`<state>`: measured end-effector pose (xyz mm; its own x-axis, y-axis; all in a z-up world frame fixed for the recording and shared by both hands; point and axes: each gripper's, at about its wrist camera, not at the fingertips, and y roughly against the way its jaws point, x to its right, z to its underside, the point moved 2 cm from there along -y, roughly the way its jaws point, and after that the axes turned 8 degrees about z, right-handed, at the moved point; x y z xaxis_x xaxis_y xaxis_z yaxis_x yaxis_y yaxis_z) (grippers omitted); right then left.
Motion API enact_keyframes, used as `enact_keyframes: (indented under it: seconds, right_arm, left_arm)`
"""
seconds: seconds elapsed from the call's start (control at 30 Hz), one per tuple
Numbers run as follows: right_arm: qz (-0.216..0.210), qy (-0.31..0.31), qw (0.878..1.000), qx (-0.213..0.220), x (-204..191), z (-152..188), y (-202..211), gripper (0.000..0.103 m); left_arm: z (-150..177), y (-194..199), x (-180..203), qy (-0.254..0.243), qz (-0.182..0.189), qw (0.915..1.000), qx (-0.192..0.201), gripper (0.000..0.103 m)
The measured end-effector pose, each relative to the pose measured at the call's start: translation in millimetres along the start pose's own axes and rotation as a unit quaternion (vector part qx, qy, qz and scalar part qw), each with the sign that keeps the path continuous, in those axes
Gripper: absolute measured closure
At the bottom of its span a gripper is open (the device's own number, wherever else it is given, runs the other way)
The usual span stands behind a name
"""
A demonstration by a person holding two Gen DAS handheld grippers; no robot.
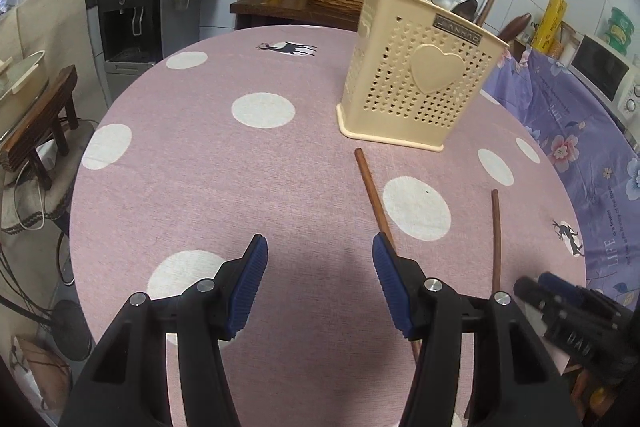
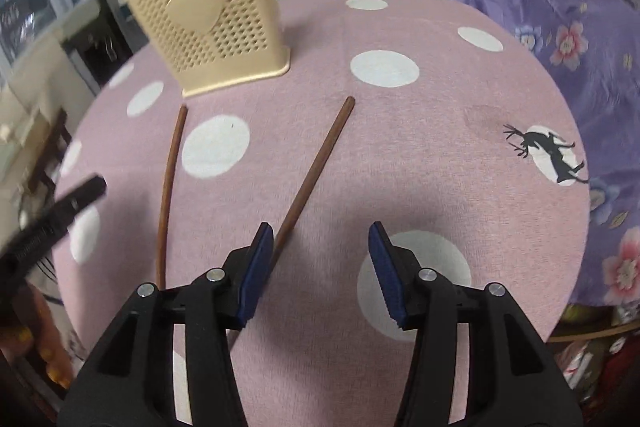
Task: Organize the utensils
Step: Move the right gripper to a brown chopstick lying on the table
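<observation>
The left gripper (image 1: 319, 261) hangs over the near part of the round table (image 1: 200, 187) with its blue pads wide apart and nothing between them. The right gripper (image 2: 321, 250) is likewise spread wide and empty; in the left wrist view it shows as a dark blur at the lower right (image 1: 560, 301).

Two brown chopsticks lie flat on the cloth, well apart from each other at their far ends. The left chopstick (image 1: 374, 199) runs from just short of the holder back under the left gripper's right finger. The right chopstick (image 2: 316, 167) slants toward the near side and passes just beside the right gripper's left pad, outside the gap.

The cream utensil holder (image 1: 416, 83) — perforated, with a raised heart on its face — stands upright on the far right part of the table, spoons and sticks rising from it. The cloth is bare between the holder and the chopsticks' far tips, and the whole left half of the table is open.

The cloth is pink with white dots and small deer prints (image 2: 548, 151). The table's rim curves round on the left, dropping to a wooden stool (image 1: 40, 123) and cables; to the right a purple floral cloth (image 1: 580, 131) lies against it. A water dispenser (image 1: 132, 15) stands beyond the far left edge — a microwave (image 1: 604, 75) at far right.
</observation>
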<state>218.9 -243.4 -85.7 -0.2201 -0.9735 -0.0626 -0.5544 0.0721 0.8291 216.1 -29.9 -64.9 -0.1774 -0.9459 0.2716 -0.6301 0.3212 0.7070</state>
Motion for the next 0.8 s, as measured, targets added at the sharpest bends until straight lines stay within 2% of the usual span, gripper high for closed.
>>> enact_keyframes:
  seconds: [0.07, 0.23, 0.33, 0.6, 0.7, 0.8]
  right_arm:
    - [-0.014, -0.023, 1.0, 0.005, 6.0, -5.6, -3.7, 0.052]
    - [-0.008, -0.042, 0.999, 0.016, 4.6, -23.7, -21.7, 0.057]
    - [0.014, -0.038, 0.999, 0.015, -0.2, -33.4, -35.3, 0.064]
    - [0.064, -0.029, 0.997, 0.013, -13.9, -54.2, -60.8, 0.072]
    - [0.082, -0.011, 0.996, 0.02, -22.4, -62.7, -68.1, 0.079]
    - [0.072, -0.01, 0.997, 0.019, -25.1, -67.6, -71.1, 0.09]
  left_arm:
    - [1.0, -3.1, 5.5, -0.008, 0.004, 0.9999, -0.004, 0.049]
    - [3.0, -10.0, 12.0, -0.01, 0.009, 0.9998, -0.013, 0.049]
    - [2.4, -12.4, 13.0, -0.011, 0.008, 0.9998, -0.015, 0.049]
    - [-1.4, -20.5, 12.5, -0.018, -0.003, 0.9997, -0.017, 0.05]
    - [-4.1, -26.7, 13.7, -0.022, -0.004, 0.9995, -0.022, 0.05]
    - [-8.8, -33.4, 17.0, -0.028, -0.003, 0.9992, -0.028, 0.052]
